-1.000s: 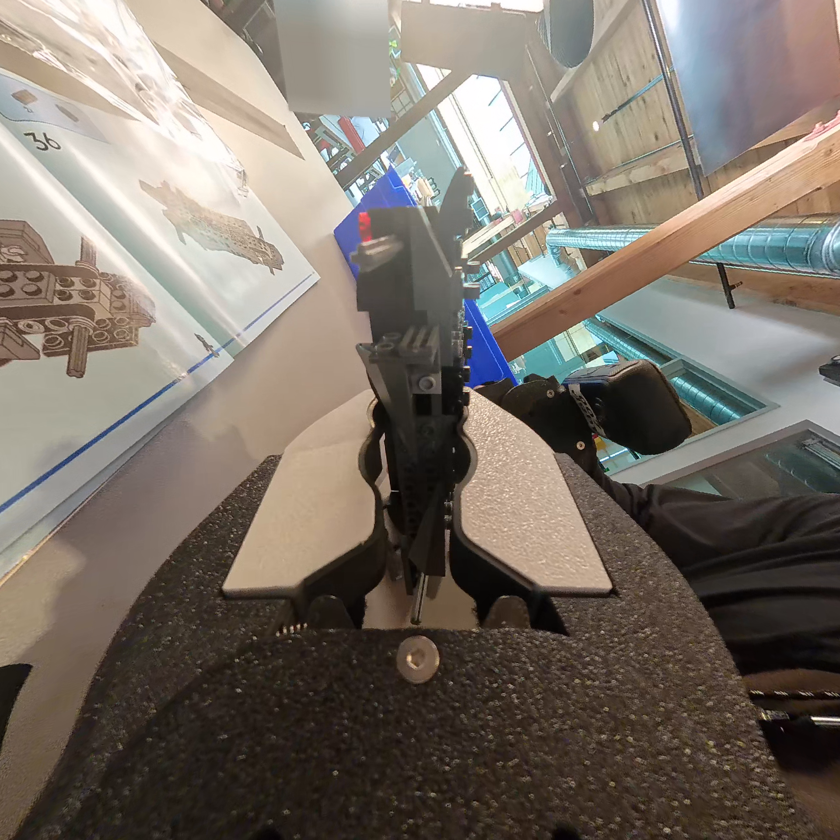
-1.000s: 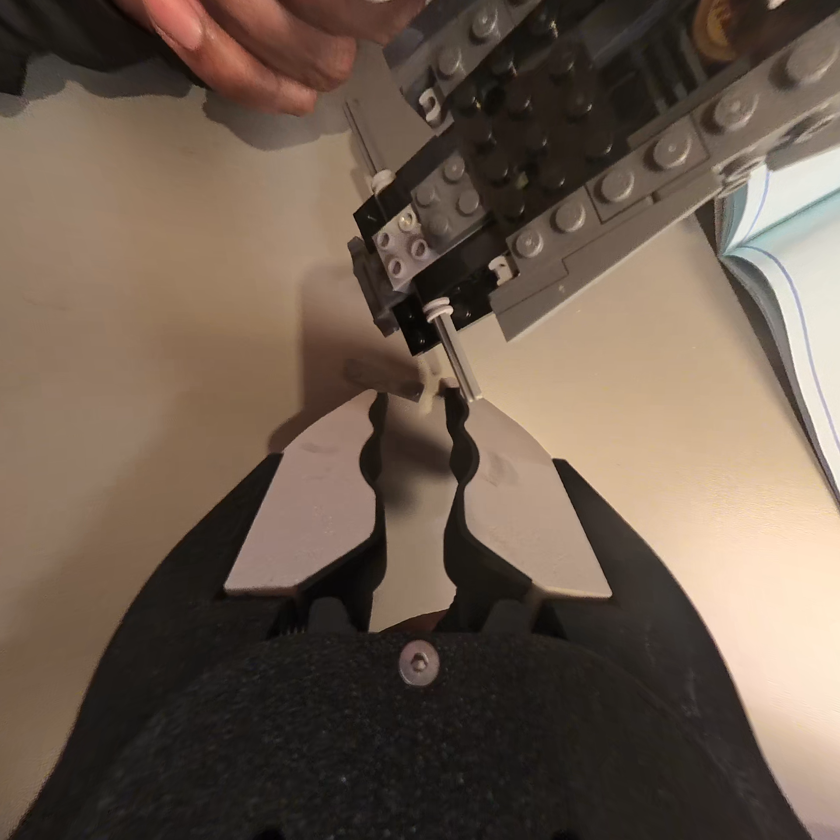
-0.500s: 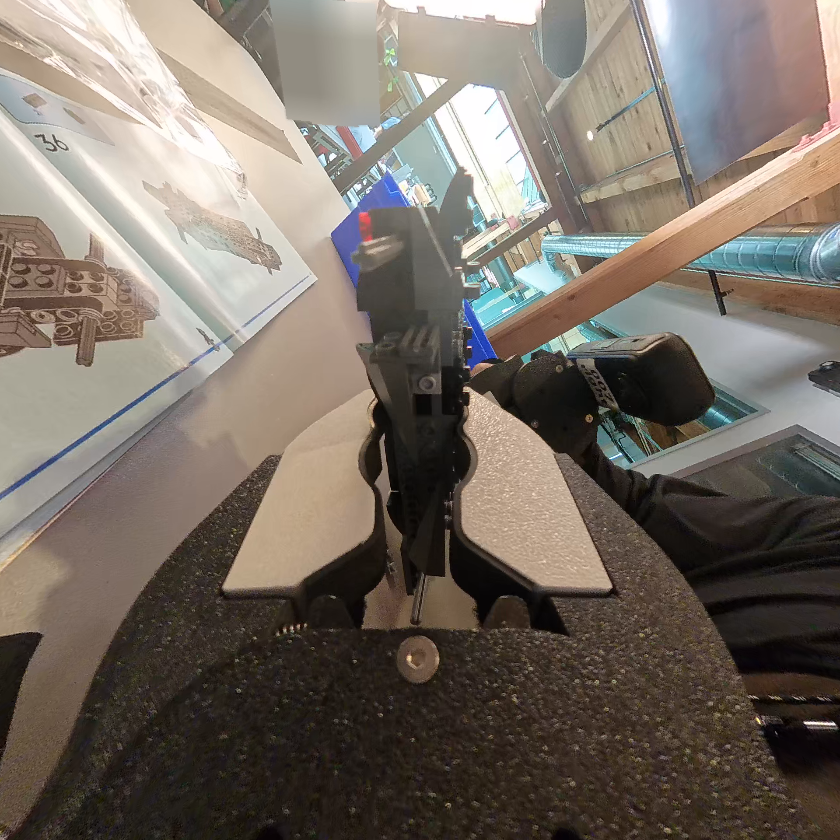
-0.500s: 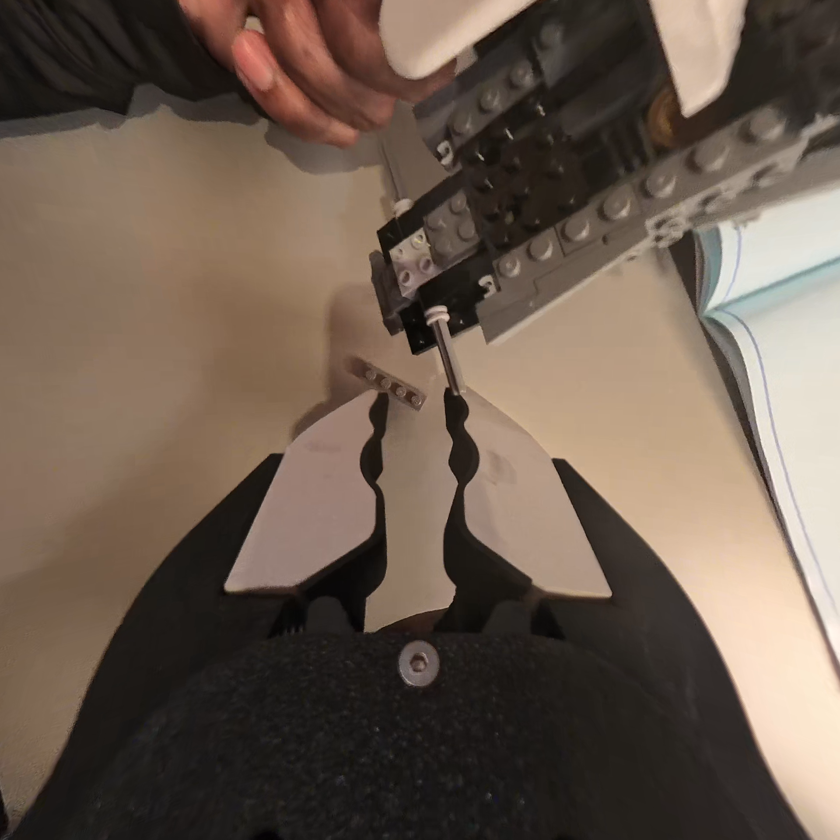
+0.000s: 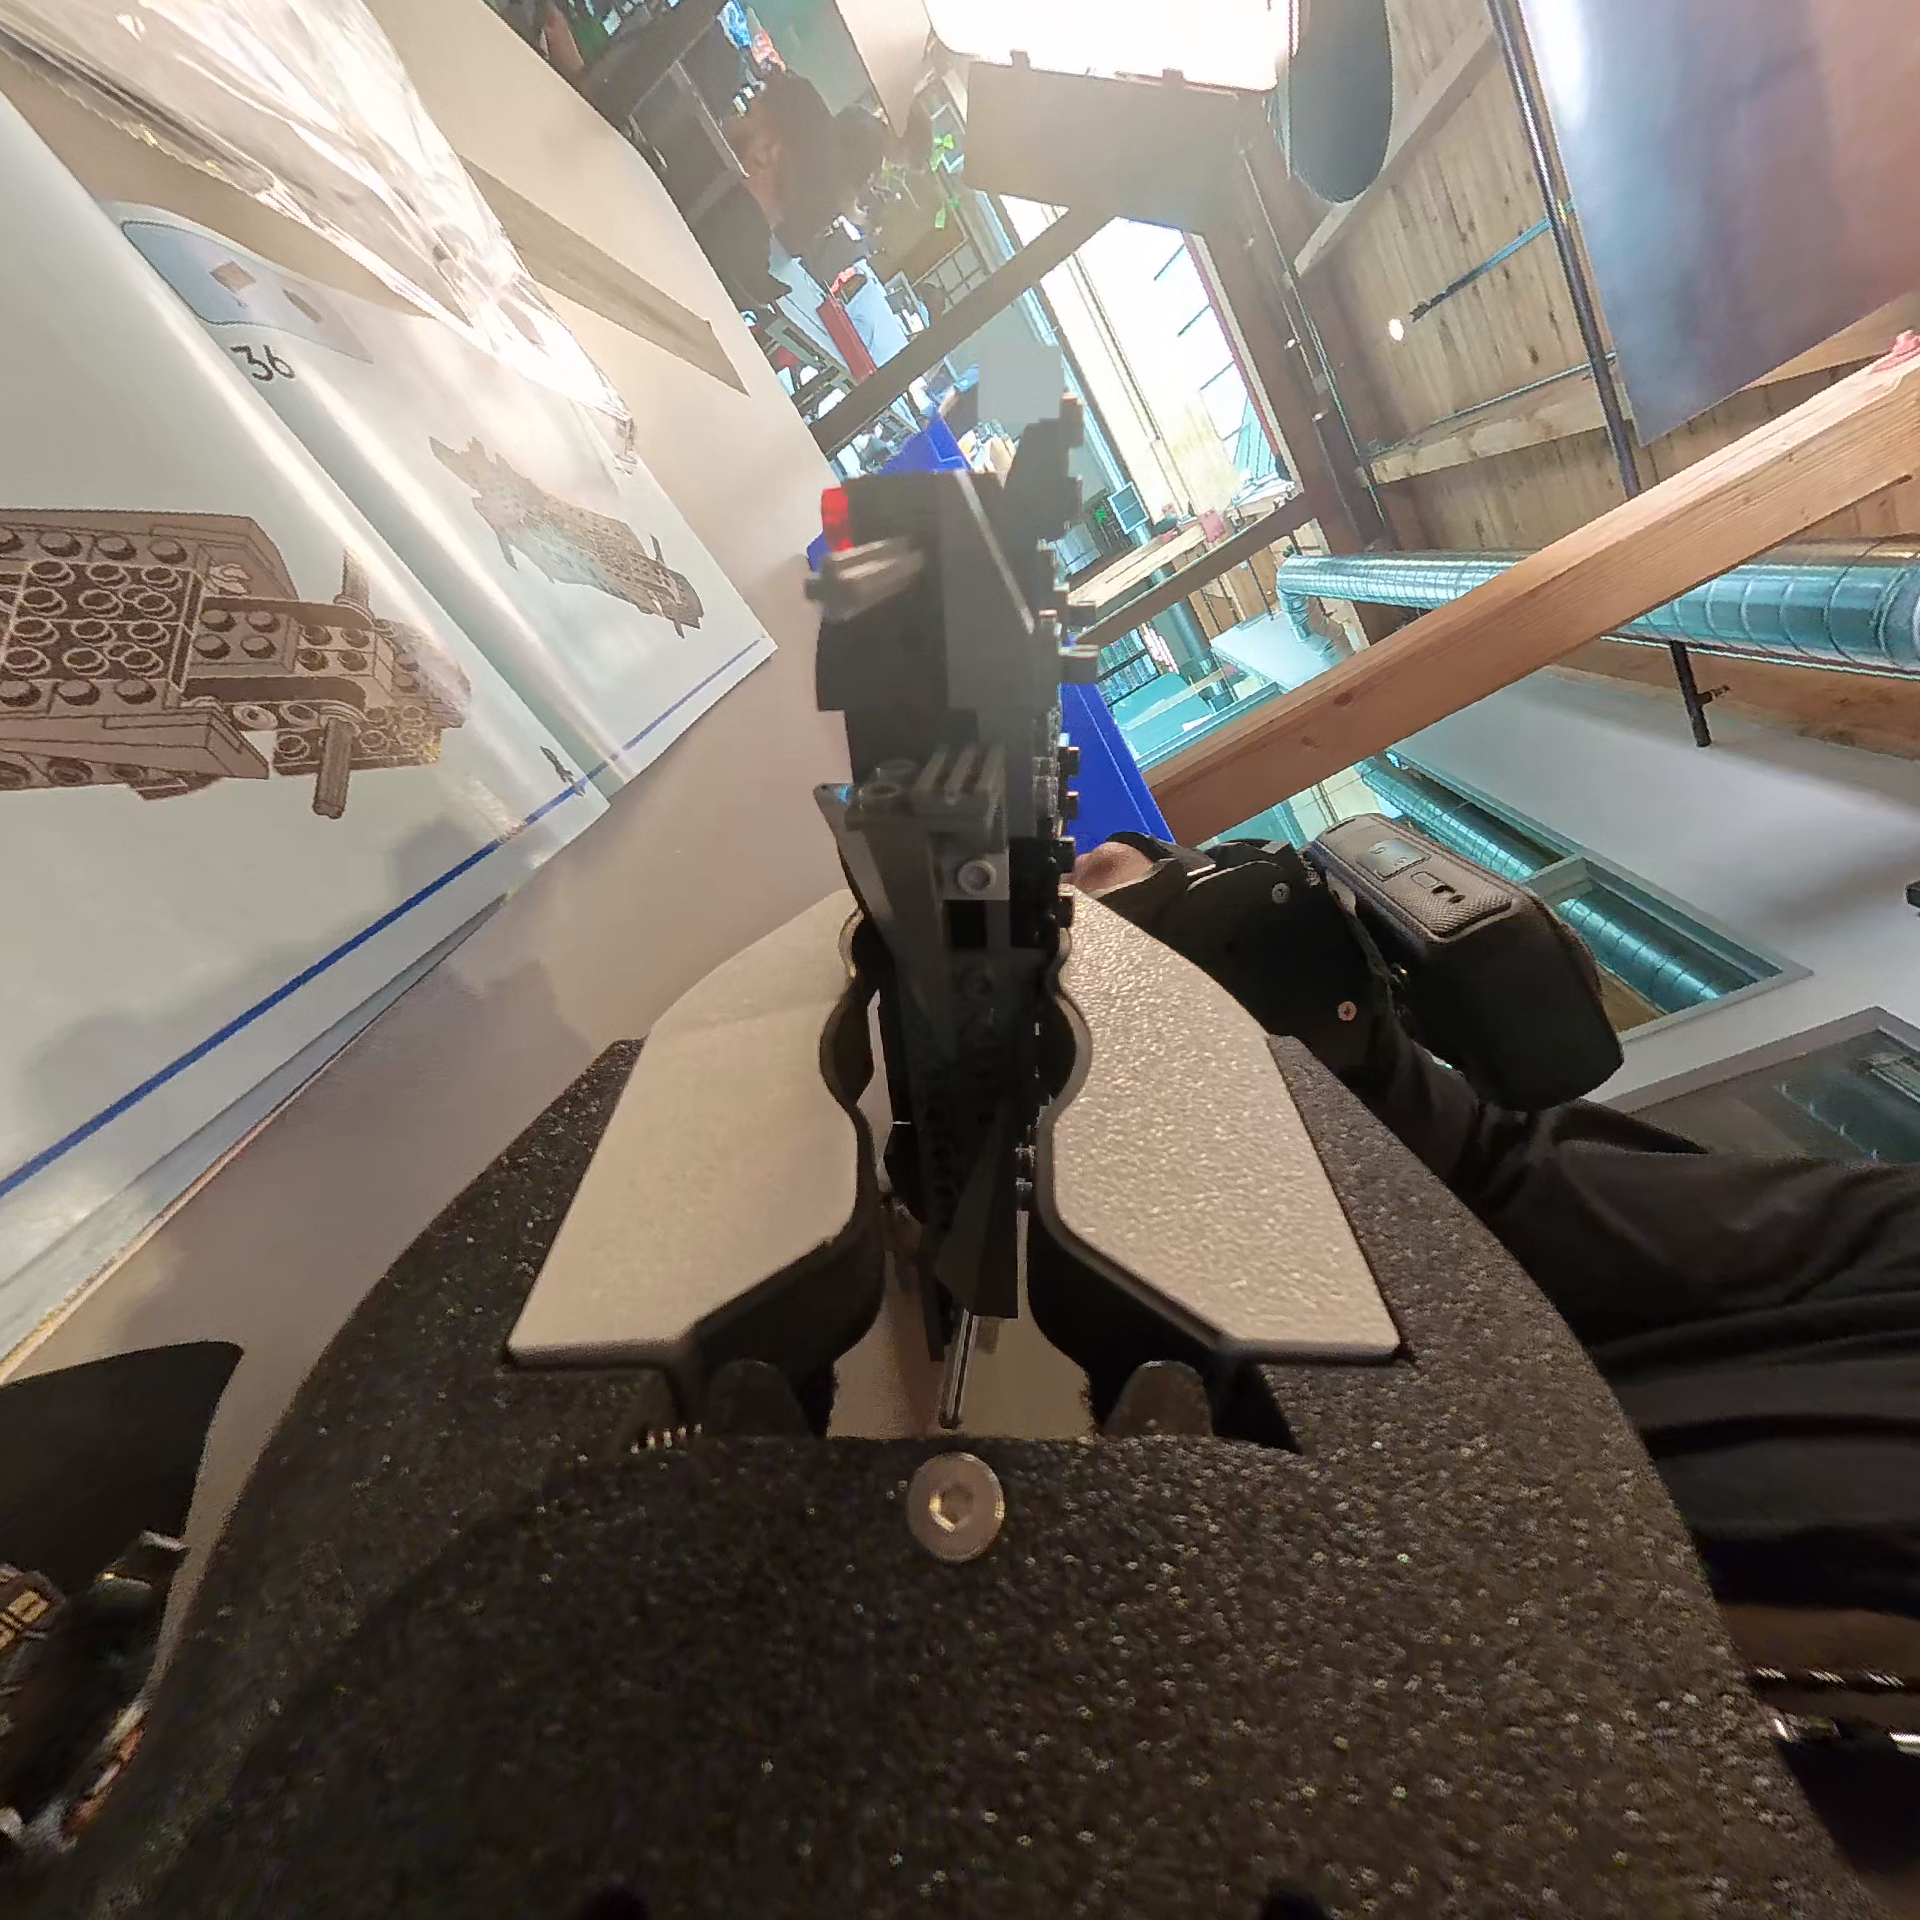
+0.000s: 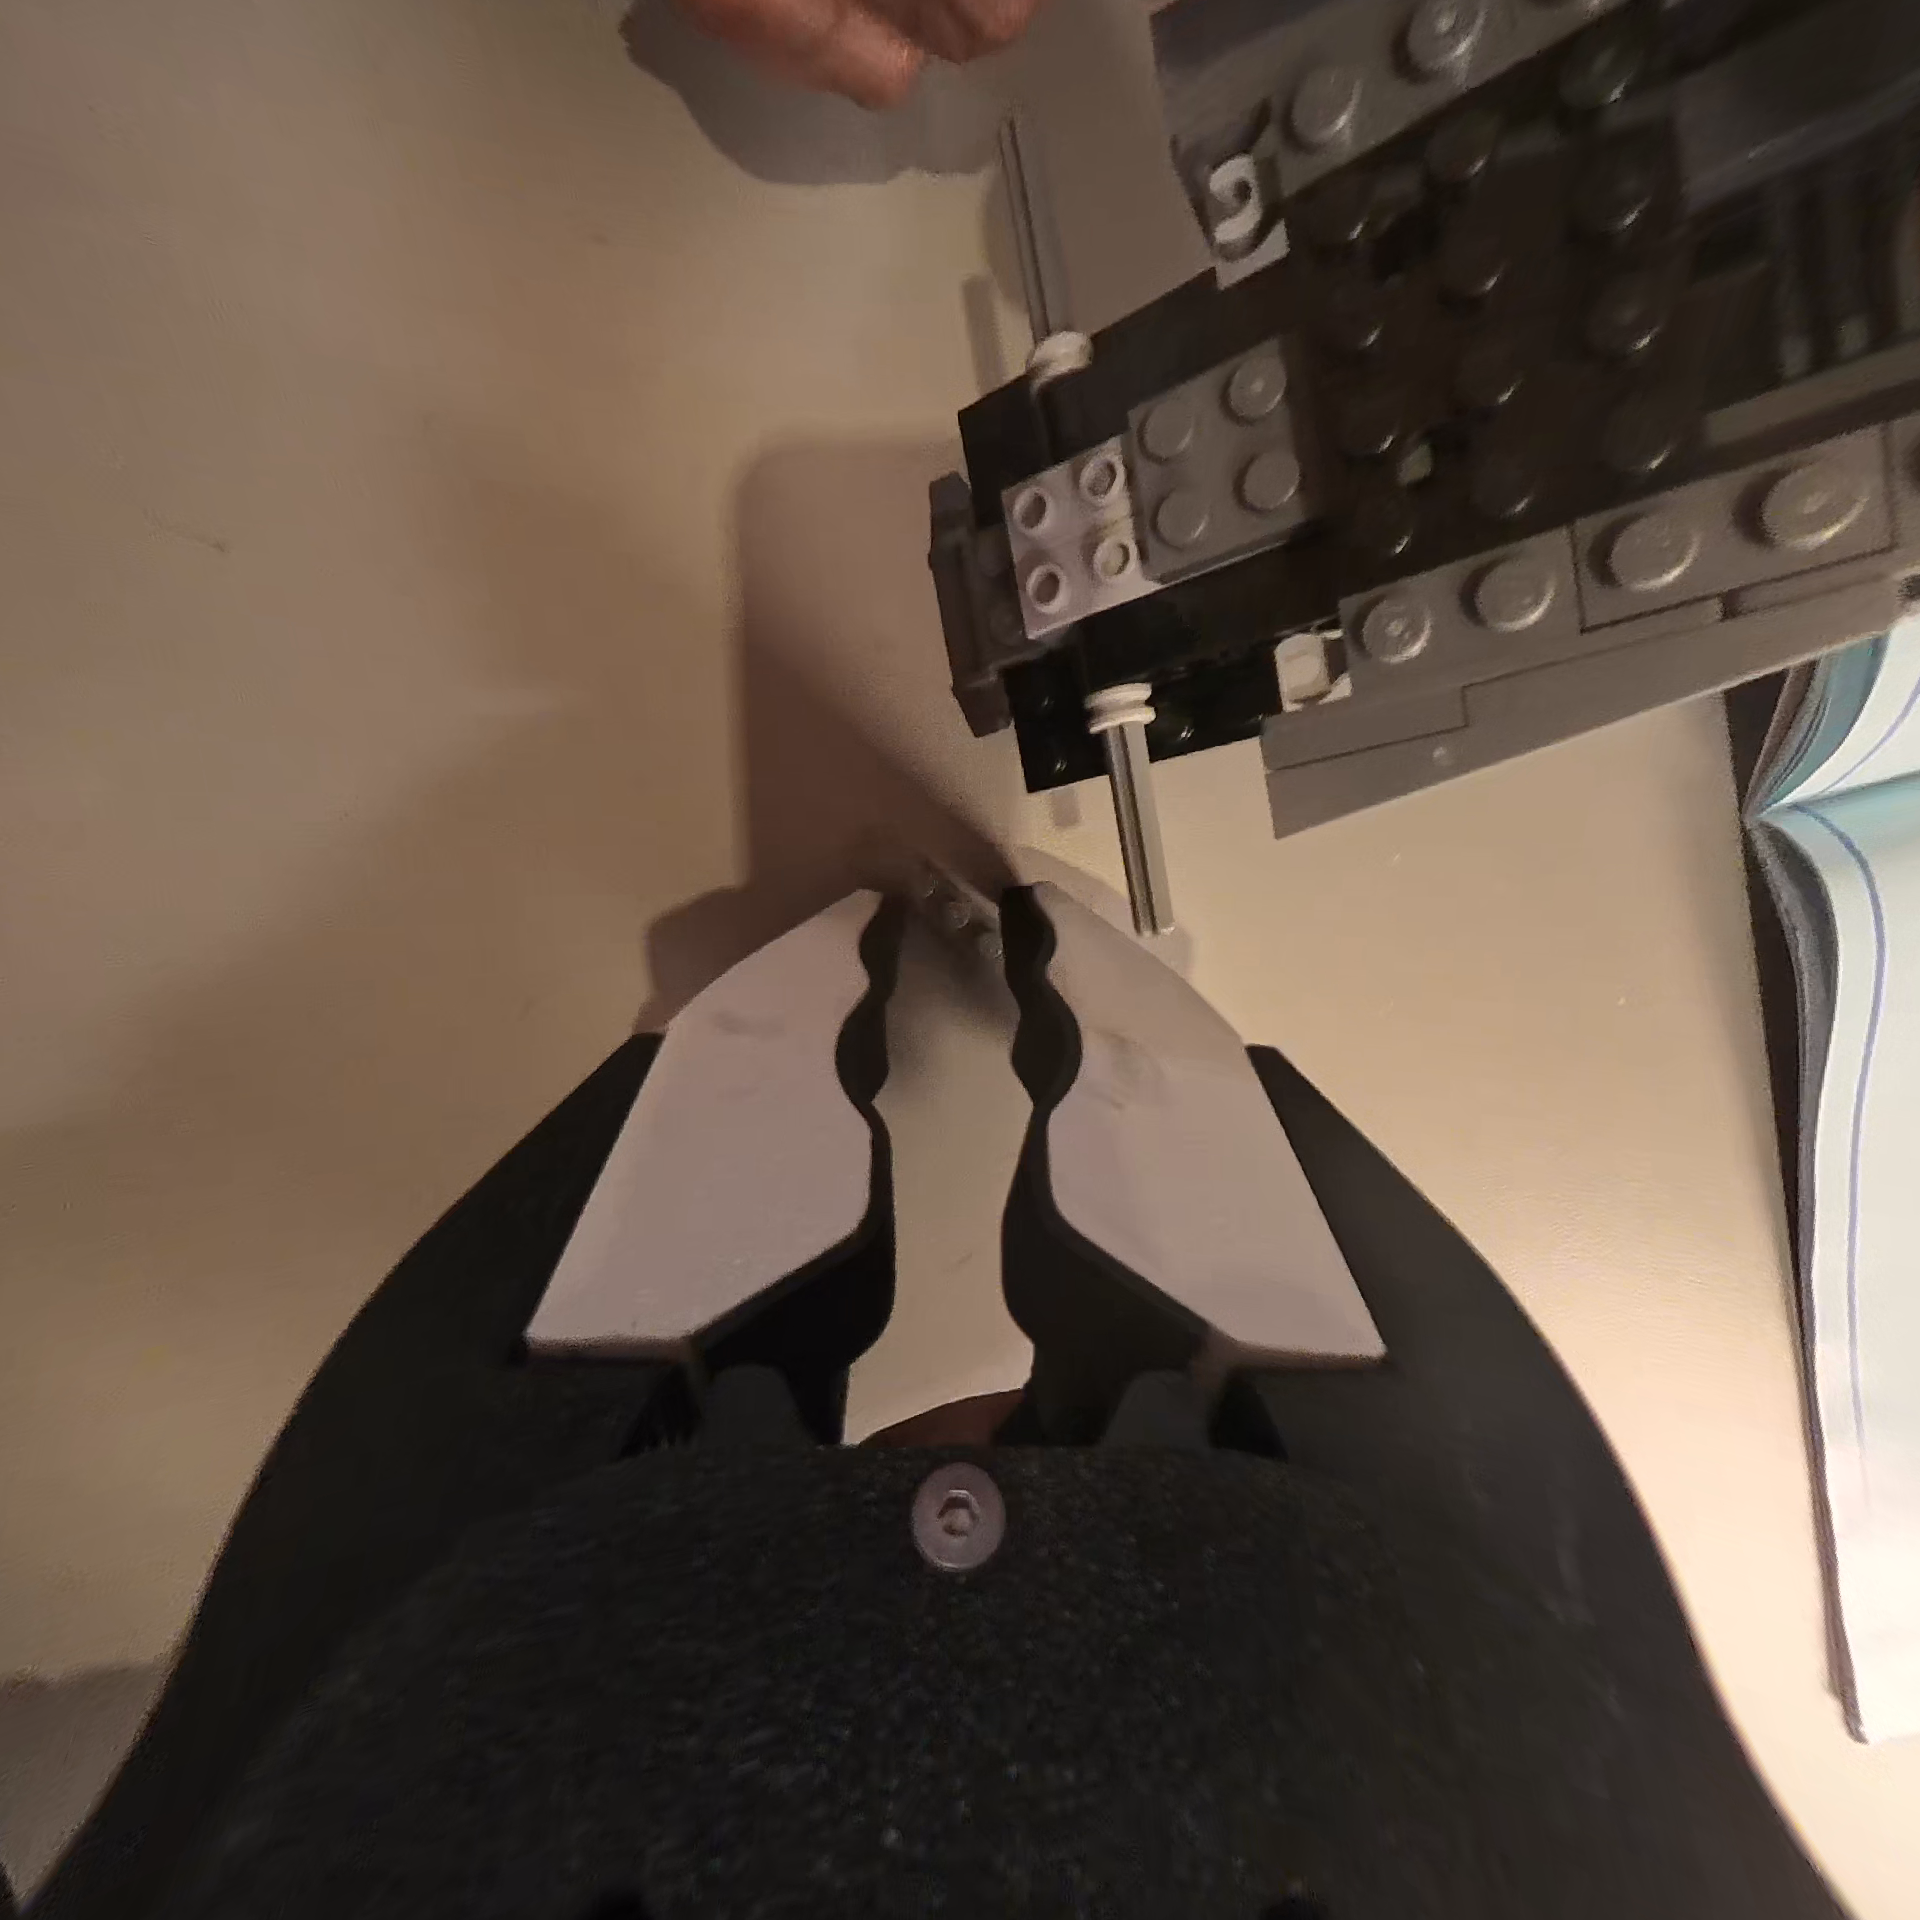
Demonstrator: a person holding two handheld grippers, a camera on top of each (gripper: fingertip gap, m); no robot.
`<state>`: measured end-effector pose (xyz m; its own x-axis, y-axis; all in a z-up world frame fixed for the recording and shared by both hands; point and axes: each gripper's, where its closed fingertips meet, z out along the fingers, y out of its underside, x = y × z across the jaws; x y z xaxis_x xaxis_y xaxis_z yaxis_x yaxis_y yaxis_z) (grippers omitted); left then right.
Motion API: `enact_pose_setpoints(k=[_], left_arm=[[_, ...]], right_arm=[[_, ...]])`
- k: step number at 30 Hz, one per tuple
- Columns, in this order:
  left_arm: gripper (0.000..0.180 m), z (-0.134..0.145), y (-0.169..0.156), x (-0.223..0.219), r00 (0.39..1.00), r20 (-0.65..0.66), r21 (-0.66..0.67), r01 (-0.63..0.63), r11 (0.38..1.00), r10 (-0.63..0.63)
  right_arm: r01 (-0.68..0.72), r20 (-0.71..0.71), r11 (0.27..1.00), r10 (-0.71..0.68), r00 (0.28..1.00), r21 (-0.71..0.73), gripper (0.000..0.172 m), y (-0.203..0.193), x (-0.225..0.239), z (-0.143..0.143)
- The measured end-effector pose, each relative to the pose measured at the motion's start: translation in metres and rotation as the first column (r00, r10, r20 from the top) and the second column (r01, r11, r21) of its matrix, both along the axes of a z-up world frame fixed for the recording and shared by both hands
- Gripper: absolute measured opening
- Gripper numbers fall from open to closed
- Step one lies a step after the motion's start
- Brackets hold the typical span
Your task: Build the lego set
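Left wrist view: left hand-held gripper (image 5: 956, 997) is closed on a dark grey and black brick model (image 5: 940, 727), both pads pressed against its flanks. The model stands up out of the jaws, a small red piece (image 5: 834, 516) at its upper left corner, a thin axle running down between the fingers toward the gripper body. An open instruction booklet (image 5: 312, 582) lies on the pale worktop (image 5: 644, 914) to the left of the model. A blue bin (image 5: 1112, 748) sits behind the model. To the model's right, the other hand-held gripper's black body (image 5: 1455, 966) and a dark sleeve (image 5: 1662, 1299).

Right wrist view: right hand-held gripper (image 6: 940, 914) points down at the worktop (image 6: 364, 623), jaws set narrow but apart. A small light grey studded plate (image 6: 961, 909) lies on the worktop right at the fingertips, between them; blur there, so I cannot tell whether the pads touch it. The model (image 6: 1455, 416) hangs above and to the right of the fingertips, studs facing the camera, a grey axle (image 6: 1138, 821) projecting from its near edge, its end just beside the right fingertip (image 6: 1039, 925). The booklet's edge (image 6: 1849, 1039) lies right of the model; a hand (image 6: 862, 42) shows to the model's upper left.
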<state>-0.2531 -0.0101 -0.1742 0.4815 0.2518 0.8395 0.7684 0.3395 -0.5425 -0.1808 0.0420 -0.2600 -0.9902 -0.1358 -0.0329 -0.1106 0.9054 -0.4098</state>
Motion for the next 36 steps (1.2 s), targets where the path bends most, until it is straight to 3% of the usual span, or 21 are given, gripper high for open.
enact_pose_setpoints(k=[2,18,23,27,36], left_arm=[[0.029,-0.002,0.0,-0.002,1.0,-0.003,-0.024,-0.02,1.0,0.02],[0.029,-0.015,0.009,-0.004,0.998,0.024,-0.107,-0.047,0.993,0.049],[0.029,-0.026,0.021,0.001,0.996,0.078,-0.159,-0.021,0.987,0.034],[0.029,-0.037,0.03,0.0,0.987,0.124,-0.22,-0.07,0.973,0.099],[0.029,-0.031,0.058,0.012,0.992,0.109,-0.209,-0.033,0.977,0.057]], right_arm=[[0.032,0.021,0.999,-0.032,0.999,0.006,0.009,0.001,0.001,0.0],[0.194,-0.035,0.981,-0.195,0.98,-0.018,0.008,0.01,0.001,0.005],[0.205,-0.045,0.977,-0.207,0.977,-0.056,0.008,0.026,-0.002,0.024],[0.227,-0.072,0.971,-0.232,0.97,-0.075,0.008,0.04,-0.009,0.043],[0.238,-0.102,0.965,-0.249,0.963,-0.109,0.008,0.051,-0.024,0.074]])
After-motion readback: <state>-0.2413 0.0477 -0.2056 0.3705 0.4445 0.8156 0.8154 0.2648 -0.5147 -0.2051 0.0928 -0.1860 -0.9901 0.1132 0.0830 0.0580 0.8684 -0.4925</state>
